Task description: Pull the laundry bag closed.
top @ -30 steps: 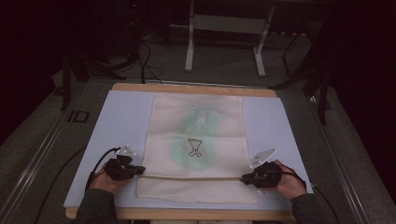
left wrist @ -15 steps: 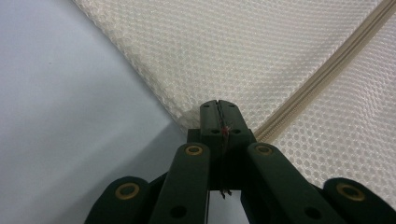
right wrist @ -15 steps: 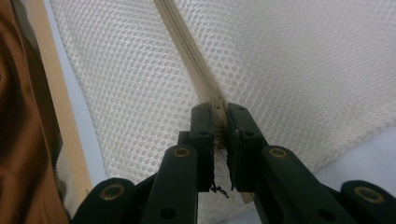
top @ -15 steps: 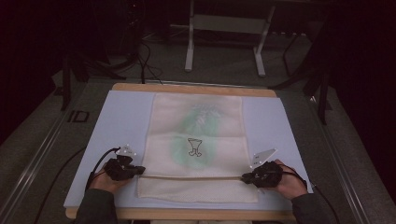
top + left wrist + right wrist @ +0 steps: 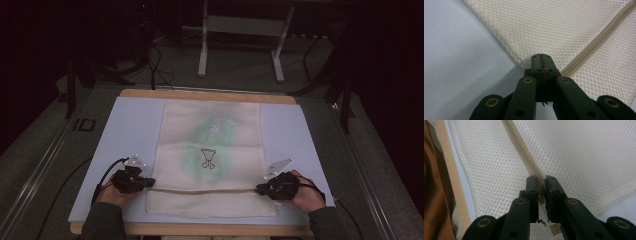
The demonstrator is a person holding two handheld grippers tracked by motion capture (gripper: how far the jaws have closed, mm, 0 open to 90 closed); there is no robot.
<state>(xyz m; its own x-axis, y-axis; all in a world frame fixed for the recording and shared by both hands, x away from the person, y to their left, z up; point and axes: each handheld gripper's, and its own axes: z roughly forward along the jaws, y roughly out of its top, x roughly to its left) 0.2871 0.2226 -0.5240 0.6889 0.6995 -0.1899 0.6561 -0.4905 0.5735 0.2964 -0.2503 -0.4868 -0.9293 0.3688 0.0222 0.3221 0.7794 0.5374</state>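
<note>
- Two black two-jaw grippers are down at the near end of a cream mesh laundry bag (image 5: 212, 150), and that bag lies flat along the middle of a pale blue mat (image 5: 130, 135).
- The mat sits on a light wooden board (image 5: 210, 95), whose edge peeks out beyond the bag's far end.
- The left gripper (image 5: 145, 183) is at the bag's left edge, jaws pressed fully together; in the left gripper view (image 5: 541, 60) they pinch the mesh edge right where the beige zipper band (image 5: 599, 41) ends.
- The right gripper (image 5: 262, 189) is at the bag's right edge; in the right gripper view (image 5: 541, 185) its jaws are clamped on the zipper band, a sliver of beige tape showing between them.
- That zipper band runs straight across the bag from one gripper to the other, near the bag's front end.
- Through the mesh, a green shape (image 5: 215, 142) with a small dark-outlined figure (image 5: 208, 158) shows at the bag's centre.
- The left hand (image 5: 112, 192) and right hand (image 5: 307, 192) grip the tools just outside the bag's sides.
</note>
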